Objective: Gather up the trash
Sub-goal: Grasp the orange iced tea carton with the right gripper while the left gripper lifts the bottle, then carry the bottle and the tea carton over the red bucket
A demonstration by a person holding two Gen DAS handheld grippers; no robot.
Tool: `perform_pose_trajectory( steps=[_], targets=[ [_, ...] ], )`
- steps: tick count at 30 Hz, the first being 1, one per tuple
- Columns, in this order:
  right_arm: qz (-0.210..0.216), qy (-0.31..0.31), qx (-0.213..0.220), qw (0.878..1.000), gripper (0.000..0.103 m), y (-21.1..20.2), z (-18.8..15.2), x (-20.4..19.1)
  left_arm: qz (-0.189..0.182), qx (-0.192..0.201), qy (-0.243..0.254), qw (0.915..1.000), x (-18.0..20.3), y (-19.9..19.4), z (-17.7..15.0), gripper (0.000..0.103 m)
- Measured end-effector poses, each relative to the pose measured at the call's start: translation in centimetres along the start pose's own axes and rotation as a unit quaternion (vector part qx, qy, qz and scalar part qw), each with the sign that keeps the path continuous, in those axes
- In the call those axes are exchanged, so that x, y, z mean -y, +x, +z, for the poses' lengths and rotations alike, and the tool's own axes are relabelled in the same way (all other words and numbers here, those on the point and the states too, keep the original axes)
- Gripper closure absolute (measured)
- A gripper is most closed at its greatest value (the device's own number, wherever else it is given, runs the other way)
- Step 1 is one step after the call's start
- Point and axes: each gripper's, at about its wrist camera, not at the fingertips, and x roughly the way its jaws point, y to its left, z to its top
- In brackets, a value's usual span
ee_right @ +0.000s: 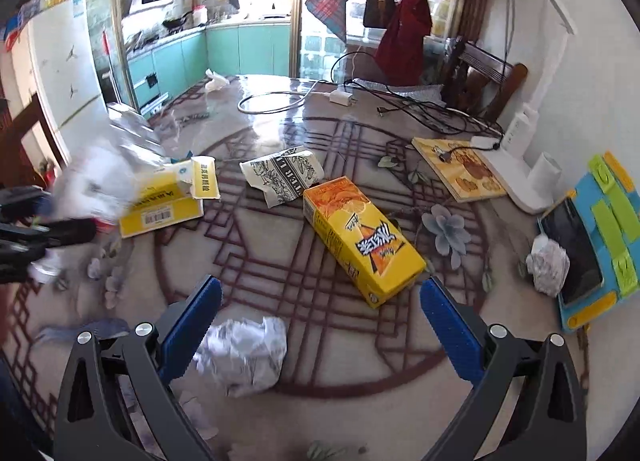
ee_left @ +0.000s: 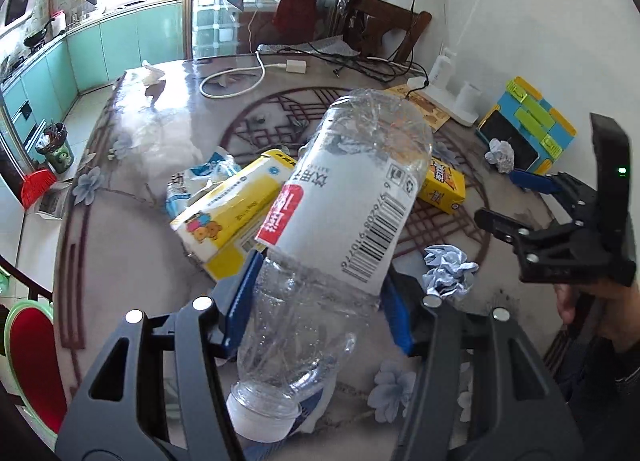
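Note:
A crushed clear plastic bottle (ee_left: 344,197) with a white label is lifted above the table, cap toward the camera. My left gripper (ee_left: 320,281) is shut on its middle, both blue pads pressing its sides. In the right wrist view this bottle (ee_right: 100,177) is a blur at the left edge. My right gripper (ee_right: 320,289) hangs open over the table with nothing between its fingers. A crumpled white paper (ee_right: 244,353) lies beside its left finger. A yellow juice carton (ee_right: 360,237) lies just ahead. Farther off are a yellow-white box (ee_right: 168,201), a patterned wrapper (ee_right: 284,175) and a paper ball (ee_right: 548,265).
The round patterned table (ee_right: 280,341) also bears a blue-green block toy holding a dark screen (ee_right: 600,229), a book (ee_right: 460,169), a white lamp base (ee_right: 516,177), black cables (ee_right: 420,109), a white charger (ee_right: 340,95) and a tissue (ee_right: 216,81). A red chair (ee_left: 32,357) stands at the left.

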Motion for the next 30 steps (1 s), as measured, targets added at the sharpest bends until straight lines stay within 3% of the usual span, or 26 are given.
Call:
perform_pose_trajectory(
  steps=[8, 12, 16, 19, 20, 21, 23, 30],
  targets=[
    [-0.034, -0.077, -0.031, 0.996, 0.007, 7.0, 2.4, 0.7, 0.006, 0.049, -0.051, 0.9975, -4.3, -6.3, -2.1, 0.048],
    [-0.013, -0.1, -0.053, 0.993, 0.007, 10.2, 3.1, 1.4, 0.03, 0.072, -0.07, 0.9945, -6.4, -7.9, -3.2, 0.048],
    [0.016, -0.102, -0.086, 0.991, 0.009, 12.7, 3.4, 2.6, 0.031, 0.074, -0.094, 0.9924, -8.5, -8.2, -3.8, 0.048],
    [0.025, -0.105, -0.103, 0.989, 0.014, 13.9, 3.1, 3.4, 0.03, 0.074, -0.101, 0.9917, -9.4, -8.3, -4.0, 0.048],
    [0.031, -0.103, -0.113, 0.988, 0.025, 14.4, 3.0, 3.6, 0.031, 0.075, -0.101, 0.9916, -9.5, -8.3, -3.9, 0.048],
    [0.036, -0.1, -0.119, 0.987, 0.028, 14.6, 2.9, 3.7, 0.032, 0.076, -0.102, 0.9914, -9.6, -8.3, -3.8, 0.048],
    [0.048, -0.087, -0.115, 0.988, 0.032, 14.6, 2.9, 4.1, 0.03, 0.08, -0.104, 0.9909, -9.7, -8.3, -3.7, 0.048],
    [0.022, -0.096, -0.099, 0.99, 0.042, 12.9, 2.3, 2.6, 0.042, 0.089, -0.102, 0.9899, -9.9, -8.6, -3.7, 0.048]
  ],
)
